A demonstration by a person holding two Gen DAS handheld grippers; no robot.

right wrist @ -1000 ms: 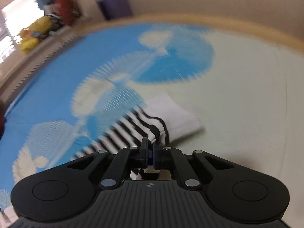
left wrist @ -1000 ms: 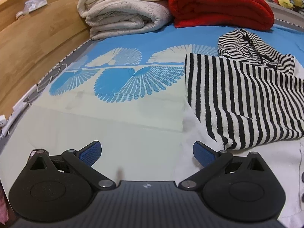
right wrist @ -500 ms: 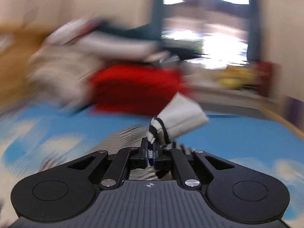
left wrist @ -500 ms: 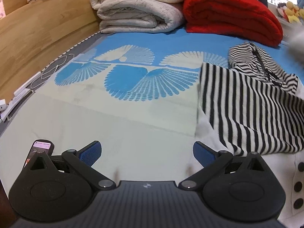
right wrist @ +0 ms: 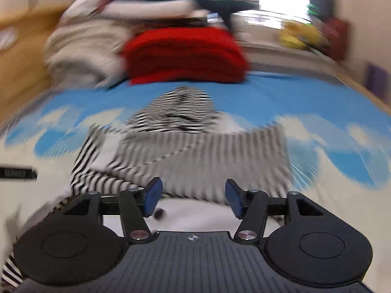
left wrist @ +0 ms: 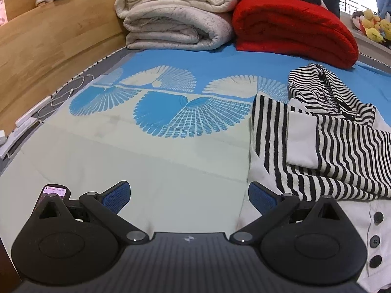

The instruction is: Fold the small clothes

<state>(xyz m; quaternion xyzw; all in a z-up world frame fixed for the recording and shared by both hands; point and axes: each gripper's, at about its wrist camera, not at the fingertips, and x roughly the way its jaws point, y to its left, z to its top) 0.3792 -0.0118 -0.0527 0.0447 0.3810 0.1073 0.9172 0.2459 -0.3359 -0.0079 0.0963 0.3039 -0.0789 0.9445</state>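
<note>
Right gripper (right wrist: pixel 191 196), as I see it: 2 blue pads apart and opening, nothing between them, poised over the striped garment (right wrist: pixel 200 151); this view is motion-blurred. Left gripper (left wrist: pixel 189 195): jaws spread wide, empty, over bare pale sheet. Ahead of both lies the bed sheet (left wrist: pixel 171 112), blue fan pattern beyond, pale nearer me. Farther ahead, a folded beige blanket (left wrist: pixel 176 22) beside a folded red blanket (left wrist: pixel 293 29). Striped garment (left wrist: pixel 330 146) lies right of my left gripper, 1 sleeve with white cuff (left wrist: pixel 301 139) folded across its body, hood beyond, black buttons (left wrist: pixel 375 240) nearest.
</note>
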